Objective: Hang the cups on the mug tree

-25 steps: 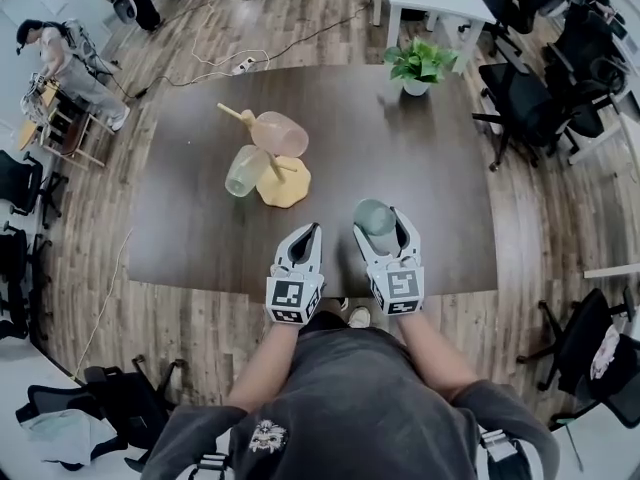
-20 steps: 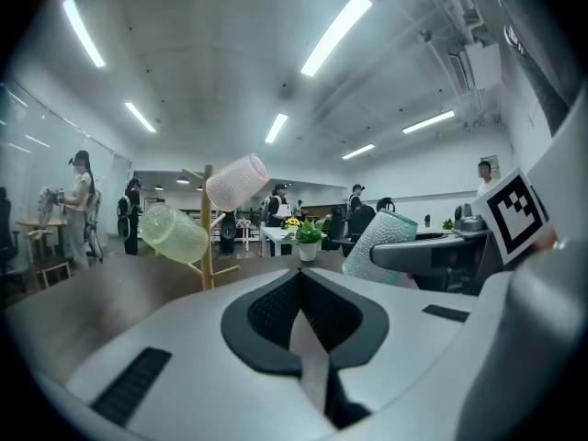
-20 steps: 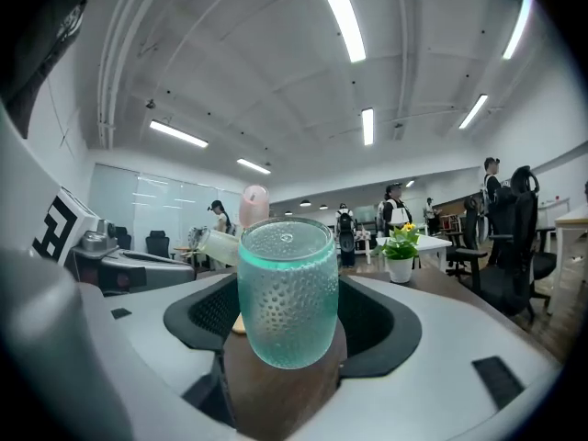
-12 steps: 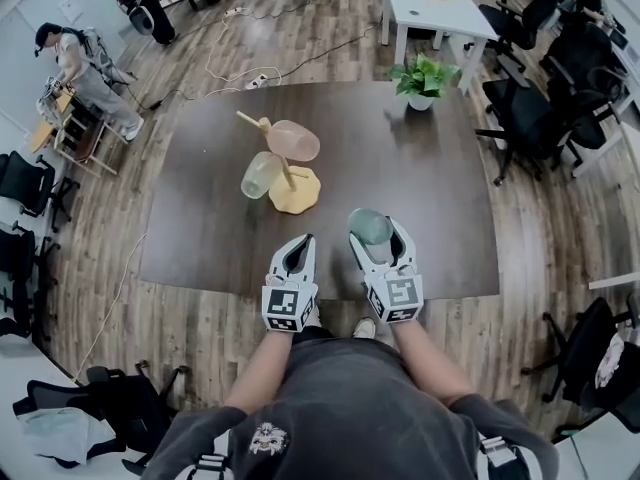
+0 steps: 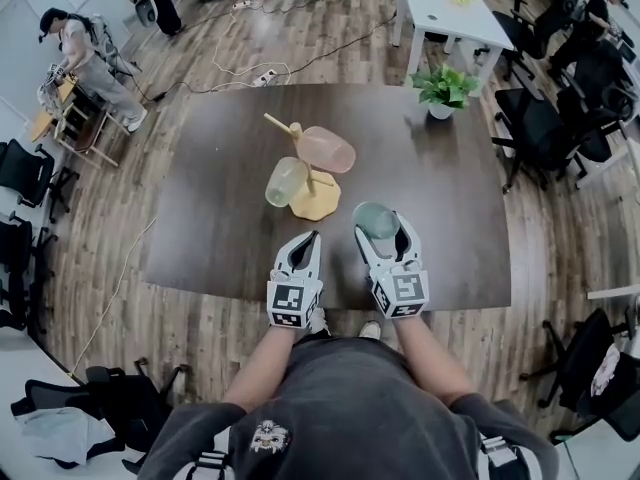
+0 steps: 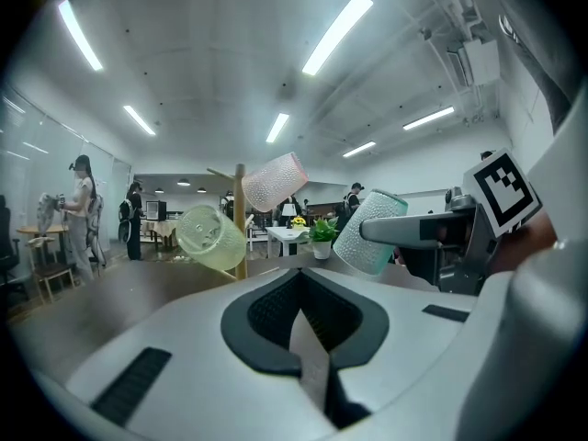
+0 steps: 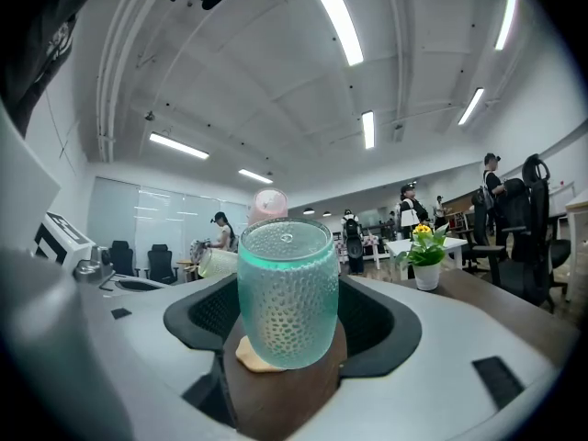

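Note:
A wooden mug tree (image 5: 314, 197) stands mid-table on a pale yellow base. A pink cup (image 5: 327, 149) and a yellow-green cup (image 5: 286, 181) hang on it, and one upper peg (image 5: 277, 123) is bare. My right gripper (image 5: 381, 226) is shut on a teal dimpled cup (image 5: 376, 218), held just right of the tree's base. In the right gripper view the teal cup (image 7: 285, 292) stands upright between the jaws. My left gripper (image 5: 310, 238) is shut and holds nothing, near the table's front edge. The left gripper view shows the tree stem (image 6: 240, 219) and the teal cup (image 6: 369, 232).
A potted plant (image 5: 443, 90) stands at the far right of the dark table (image 5: 220, 218). Black office chairs (image 5: 545, 128) line the right side. A white table (image 5: 450, 13) stands behind. People (image 5: 80, 53) are at the far left, and cables lie on the floor.
The mug tree now lies closer to my right gripper and its teal cup than a second ago. Both grippers keep their states, and the hung cups have not moved.

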### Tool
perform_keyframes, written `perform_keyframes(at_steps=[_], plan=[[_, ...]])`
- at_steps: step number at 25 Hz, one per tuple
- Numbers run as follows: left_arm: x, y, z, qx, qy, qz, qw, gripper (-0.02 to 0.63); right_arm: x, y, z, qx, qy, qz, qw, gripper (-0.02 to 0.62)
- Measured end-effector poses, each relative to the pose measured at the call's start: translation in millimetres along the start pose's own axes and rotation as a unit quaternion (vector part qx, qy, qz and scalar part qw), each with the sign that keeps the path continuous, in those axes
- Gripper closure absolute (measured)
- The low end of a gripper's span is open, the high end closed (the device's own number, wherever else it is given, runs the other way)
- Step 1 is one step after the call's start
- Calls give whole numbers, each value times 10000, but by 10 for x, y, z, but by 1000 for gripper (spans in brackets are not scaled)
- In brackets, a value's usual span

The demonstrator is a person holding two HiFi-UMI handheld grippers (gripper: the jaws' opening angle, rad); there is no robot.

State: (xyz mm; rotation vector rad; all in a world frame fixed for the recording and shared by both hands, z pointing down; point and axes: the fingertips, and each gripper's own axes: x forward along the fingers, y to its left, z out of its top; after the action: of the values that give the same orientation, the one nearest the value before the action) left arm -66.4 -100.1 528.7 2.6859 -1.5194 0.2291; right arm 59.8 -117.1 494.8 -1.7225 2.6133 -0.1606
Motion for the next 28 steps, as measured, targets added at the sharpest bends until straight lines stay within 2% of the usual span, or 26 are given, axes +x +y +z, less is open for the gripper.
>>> perform_keyframes(at_steps=[15,28], plan=[[57,723,-250,-111,248,116,9996,598,727,150,-251,369,144,-36,9992,250],[117,1036,-476,-116,416,32,9991,598,1120,188,-427,649,221,-172,9975,250]])
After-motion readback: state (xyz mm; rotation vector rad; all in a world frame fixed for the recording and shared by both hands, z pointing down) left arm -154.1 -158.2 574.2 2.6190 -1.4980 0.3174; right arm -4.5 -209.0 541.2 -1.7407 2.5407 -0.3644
